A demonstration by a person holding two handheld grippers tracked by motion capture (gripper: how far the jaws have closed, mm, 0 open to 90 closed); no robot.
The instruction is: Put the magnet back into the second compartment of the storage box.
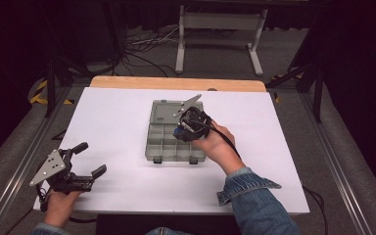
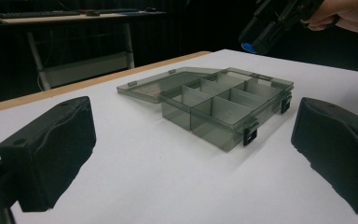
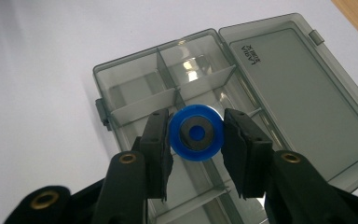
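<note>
Organizer box (image 1: 175,139) sits mid-worktop (image 1: 117,117), grey translucent plastic, lid (image 1: 169,111) swung fully open and lying flat on the far side of the box. Two black latches on the near wall of the box. Dividers split the tray into small compartments; all that can be seen look empty.

Right tongs (image 3: 196,135) hang directly above the box, pointing down into it. Jaws are closed on a blue round spool (image 3: 196,132), gripped across its rim, one pad on each side. The spool's flat face, with a dark ring and blue centre, looks back at the right gripper view, so its axis runs along the tongs and down toward the tray. It is clear of the box, not yet inside any compartment. In the high view the right tongs (image 1: 191,123) sit over the far-right part of the tray, just short of the lid hinge.

Left tongs (image 1: 85,166) rest well to the near left of the box, low over the worktop, jaws spread wide with nothing between them. Their camera looks across at the box's latch side.

Judgement: the likely step is setting the spool into a compartment. What matters is that the spool lies straight above the tray, so a plain descent should do; exactly which compartment lies beneath it I cannot tell. The right hand (image 1: 218,147) is by far the nearer.
</note>
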